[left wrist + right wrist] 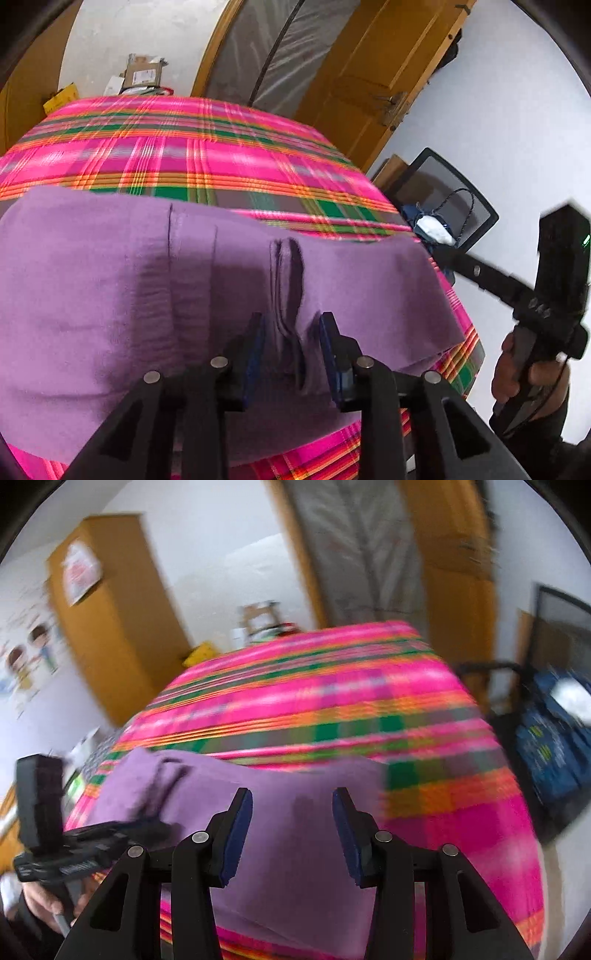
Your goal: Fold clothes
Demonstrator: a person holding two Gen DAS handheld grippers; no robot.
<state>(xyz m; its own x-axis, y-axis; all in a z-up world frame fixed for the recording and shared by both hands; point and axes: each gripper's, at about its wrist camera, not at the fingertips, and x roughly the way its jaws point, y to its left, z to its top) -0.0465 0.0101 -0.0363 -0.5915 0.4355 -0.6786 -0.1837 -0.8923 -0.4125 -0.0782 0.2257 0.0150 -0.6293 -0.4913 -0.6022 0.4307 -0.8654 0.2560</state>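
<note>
Two grippers were near: left gripper [291, 332] stood parted around a purple garment [110, 277] ridge, right gripper [291, 812] gaped empty above it, view blurred. Garment lay on plaid cloth [184, 147]. Pinch ridge fully, probably all layers.

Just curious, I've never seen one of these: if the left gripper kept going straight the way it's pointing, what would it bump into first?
Most likely the purple garment. The left gripper is open, with a raised fold of that cloth between its fingers, so it would meet the fold almost at once. Exact depth is hard to judge through the fisheye.
</note>
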